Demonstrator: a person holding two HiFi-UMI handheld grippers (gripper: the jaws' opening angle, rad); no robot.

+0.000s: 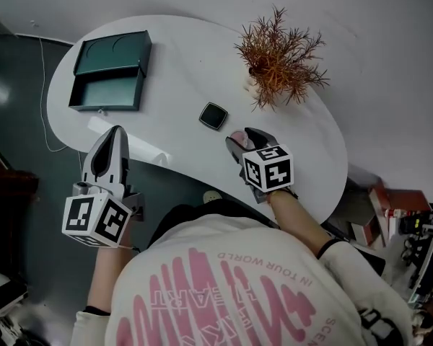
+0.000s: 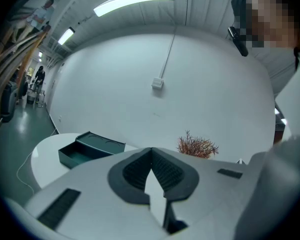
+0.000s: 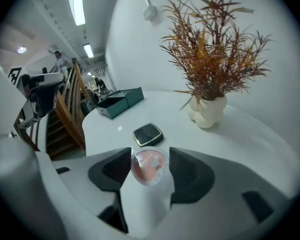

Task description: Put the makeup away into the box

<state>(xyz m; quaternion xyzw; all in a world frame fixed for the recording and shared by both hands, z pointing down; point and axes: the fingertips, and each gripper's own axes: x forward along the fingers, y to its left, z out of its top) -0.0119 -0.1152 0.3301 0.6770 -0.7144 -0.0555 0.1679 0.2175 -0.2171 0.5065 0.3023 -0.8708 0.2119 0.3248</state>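
Note:
A dark green box stands open at the table's far left, its lid tipped back; it also shows in the left gripper view and the right gripper view. My right gripper is shut on a small round pot of pink makeup, held above the table. A black square compact lies just beyond it. My left gripper hovers off the table's near-left edge, jaws closed tip to tip with nothing between them.
A dried orange plant in a white vase stands at the table's far right. The white table is rounded, with dark floor to its left. A long white piece lies along the near-left edge.

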